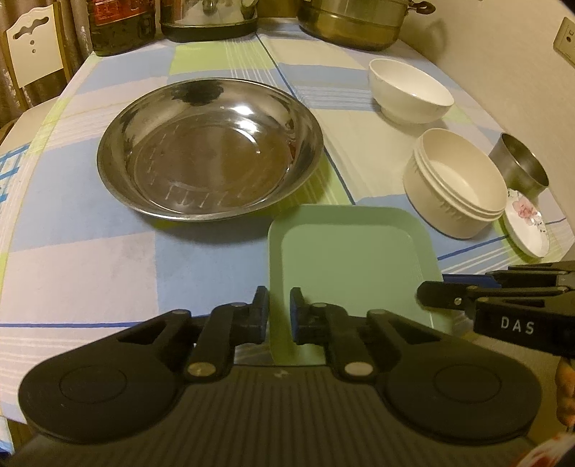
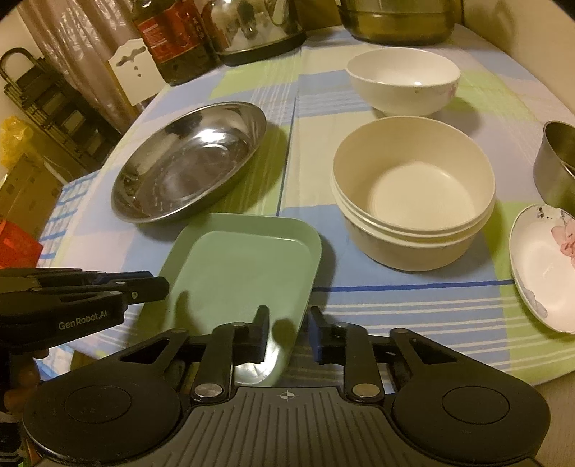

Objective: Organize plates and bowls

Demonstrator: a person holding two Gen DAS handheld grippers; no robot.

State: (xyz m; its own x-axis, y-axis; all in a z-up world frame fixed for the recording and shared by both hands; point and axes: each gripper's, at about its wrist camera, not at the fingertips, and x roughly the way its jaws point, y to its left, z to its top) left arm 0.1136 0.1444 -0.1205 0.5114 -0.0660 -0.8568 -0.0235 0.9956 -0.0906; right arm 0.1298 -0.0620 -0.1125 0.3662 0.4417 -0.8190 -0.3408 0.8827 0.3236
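A green rectangular plate (image 1: 352,266) (image 2: 240,273) lies at the table's near edge. My left gripper (image 1: 279,312) stands at the plate's near left rim, its fingers a small gap apart with the rim between them. My right gripper (image 2: 289,334) is open at the plate's near right corner. A large steel plate (image 1: 210,151) (image 2: 187,161) sits behind. A cream bowl (image 1: 454,183) (image 2: 413,194), a white bowl (image 1: 409,89) (image 2: 402,81), a steel cup (image 1: 521,167) (image 2: 557,165) and a flowered saucer (image 1: 526,222) (image 2: 546,266) stand to the right.
At the back of the checked tablecloth (image 1: 82,266) stand an oil bottle (image 2: 172,39), a kettle (image 2: 258,25) and a metal pot (image 1: 355,21). A wall (image 1: 503,43) runs along the right side. A chair (image 1: 32,46) stands at the far left.
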